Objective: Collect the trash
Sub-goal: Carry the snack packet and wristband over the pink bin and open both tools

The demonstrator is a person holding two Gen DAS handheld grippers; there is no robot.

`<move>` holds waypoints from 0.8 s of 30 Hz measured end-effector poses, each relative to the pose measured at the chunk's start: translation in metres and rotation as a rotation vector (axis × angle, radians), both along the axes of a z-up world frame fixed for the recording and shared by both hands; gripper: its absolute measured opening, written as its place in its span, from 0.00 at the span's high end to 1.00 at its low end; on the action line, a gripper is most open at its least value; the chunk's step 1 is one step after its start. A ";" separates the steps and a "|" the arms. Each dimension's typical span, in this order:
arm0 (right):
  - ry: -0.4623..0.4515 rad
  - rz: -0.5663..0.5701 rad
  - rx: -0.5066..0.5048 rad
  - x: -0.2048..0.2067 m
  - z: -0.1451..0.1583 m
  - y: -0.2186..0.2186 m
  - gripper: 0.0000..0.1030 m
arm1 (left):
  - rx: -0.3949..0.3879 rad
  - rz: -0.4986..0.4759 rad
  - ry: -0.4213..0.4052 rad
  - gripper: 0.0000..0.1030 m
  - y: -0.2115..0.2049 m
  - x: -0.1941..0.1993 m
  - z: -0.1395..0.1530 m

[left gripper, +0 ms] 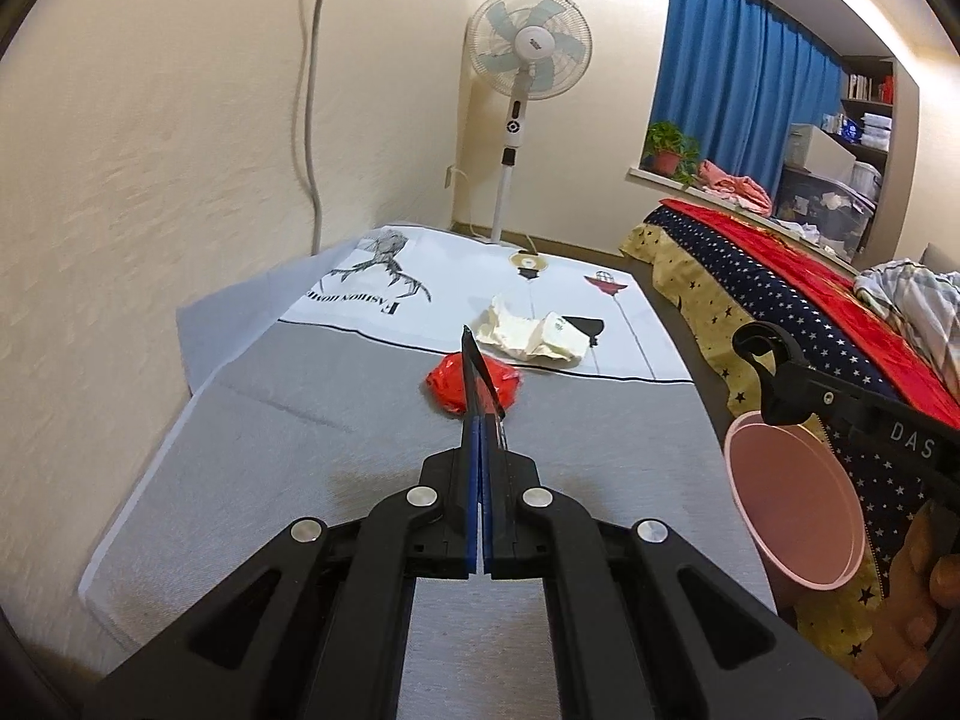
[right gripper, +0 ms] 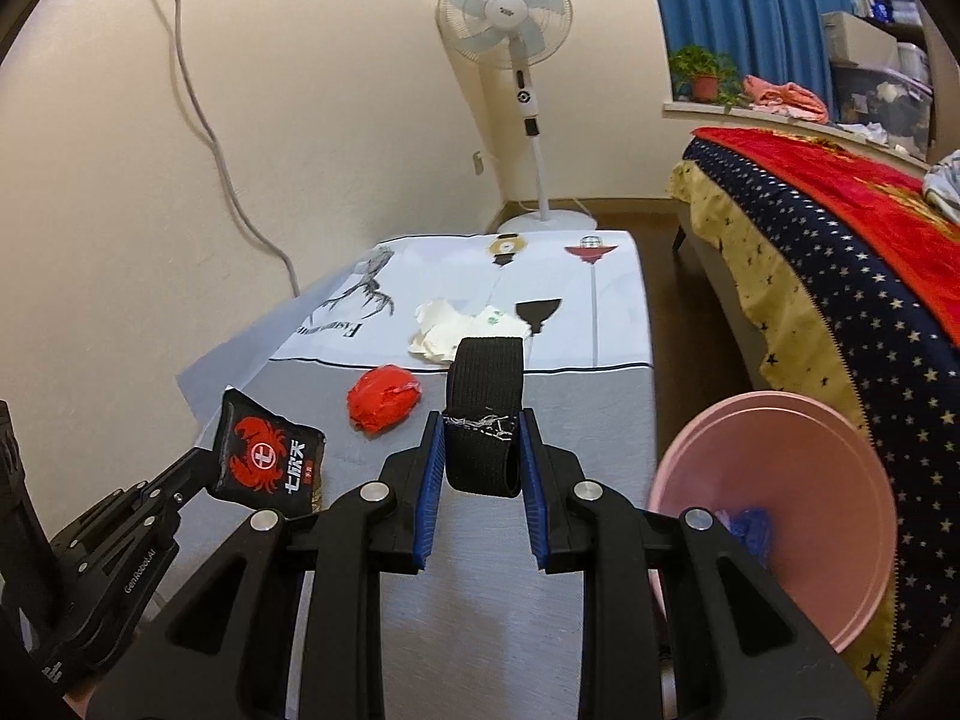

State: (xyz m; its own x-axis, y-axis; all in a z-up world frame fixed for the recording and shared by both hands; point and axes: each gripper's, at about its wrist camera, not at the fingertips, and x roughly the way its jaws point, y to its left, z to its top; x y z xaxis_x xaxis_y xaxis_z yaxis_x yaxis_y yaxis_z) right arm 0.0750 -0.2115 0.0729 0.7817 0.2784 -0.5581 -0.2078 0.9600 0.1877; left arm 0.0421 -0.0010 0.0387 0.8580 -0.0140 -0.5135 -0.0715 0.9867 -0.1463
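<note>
left wrist view: left gripper [left gripper: 480,354] clamped shut on a flat black packet [left gripper: 480,384], seen edge-on here
right wrist view: same packet [right gripper: 267,459] shows a red crab print, held above the grey table [right gripper: 336,540]
right gripper [right gripper: 482,444]: jaws partly closed, pinching a black elastic band loop [right gripper: 485,414] that stands up between the blue pads
pink bin [right gripper: 798,516]: right of the table, beside the starred bedspread [right gripper: 840,312]; something blue inside
left on table: red crumpled wrapper [right gripper: 384,399], white crumpled paper [right gripper: 456,330] beyond it on the white cloth
background: standing fan [right gripper: 504,12], blue curtain [left gripper: 738,78]
</note>
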 end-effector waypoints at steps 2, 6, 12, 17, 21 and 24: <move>0.001 -0.022 -0.001 -0.002 0.001 -0.008 0.76 | 0.002 -0.009 -0.004 1.00 -0.003 0.000 0.001; 0.002 -0.062 -0.011 -0.006 0.002 -0.022 0.76 | 0.003 -0.030 -0.010 1.00 -0.012 0.001 0.003; -0.001 -0.122 -0.029 -0.009 0.003 -0.045 0.76 | 0.010 -0.072 -0.022 1.00 -0.030 0.003 0.006; -0.007 -0.167 -0.052 -0.012 0.003 -0.061 0.76 | 0.024 -0.116 -0.037 1.00 -0.049 0.003 0.009; -0.012 -0.202 -0.064 -0.014 0.004 -0.075 0.76 | 0.027 -0.149 -0.041 1.00 -0.064 0.006 0.010; -0.015 -0.238 -0.066 -0.014 0.006 -0.088 0.76 | 0.024 -0.170 -0.044 1.00 -0.073 0.007 0.011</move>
